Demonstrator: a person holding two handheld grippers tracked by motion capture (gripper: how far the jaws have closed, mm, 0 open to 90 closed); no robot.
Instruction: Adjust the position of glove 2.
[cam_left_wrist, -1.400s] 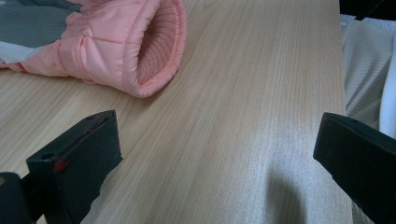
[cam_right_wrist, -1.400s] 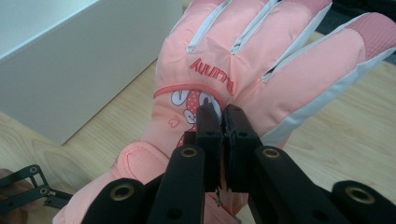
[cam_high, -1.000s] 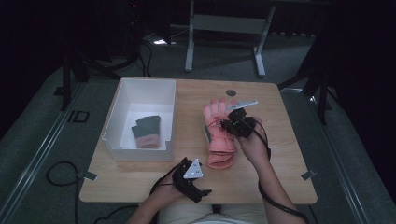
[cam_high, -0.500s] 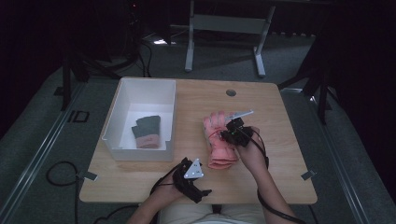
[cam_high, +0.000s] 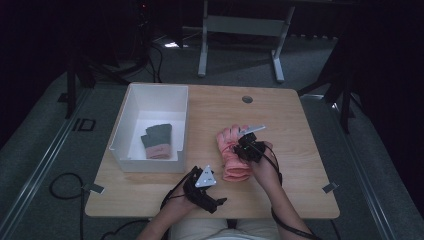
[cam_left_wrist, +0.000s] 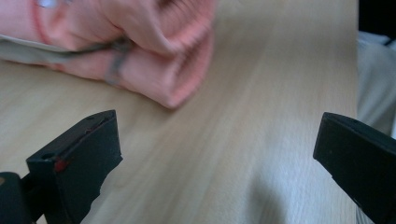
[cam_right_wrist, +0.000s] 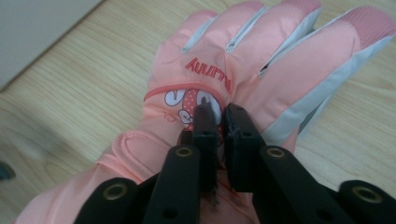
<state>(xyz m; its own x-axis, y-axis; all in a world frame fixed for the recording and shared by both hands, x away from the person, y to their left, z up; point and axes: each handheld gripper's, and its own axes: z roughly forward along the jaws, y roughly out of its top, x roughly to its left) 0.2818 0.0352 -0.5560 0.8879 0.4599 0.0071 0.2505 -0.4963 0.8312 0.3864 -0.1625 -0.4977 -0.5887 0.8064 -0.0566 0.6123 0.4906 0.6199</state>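
A pink glove (cam_high: 231, 161) lies flat on the wooden table (cam_high: 295, 130), fingers pointing away from me. In the right gripper view its back (cam_right_wrist: 261, 60) shows a cartoon print and red lettering. My right gripper (cam_high: 243, 146) (cam_right_wrist: 219, 115) is shut on a pinch of fabric at the back of that glove. My left gripper (cam_high: 219, 200) (cam_left_wrist: 217, 154) rests open near the table's front edge with nothing between its jaws. Its view shows the glove's ribbed cuff (cam_left_wrist: 159, 65) a short way ahead.
A white bin (cam_high: 122, 132) stands on the left half of the table and holds a grey-green glove with a pink cuff (cam_high: 157, 141). A round cable hole (cam_high: 247, 99) sits near the table's far edge. Stand legs (cam_high: 202, 55) rise behind the table.
My right gripper has come nearer to me along the pink glove, and the glove's fingertips have drawn nearer with it. The left gripper has stayed put.
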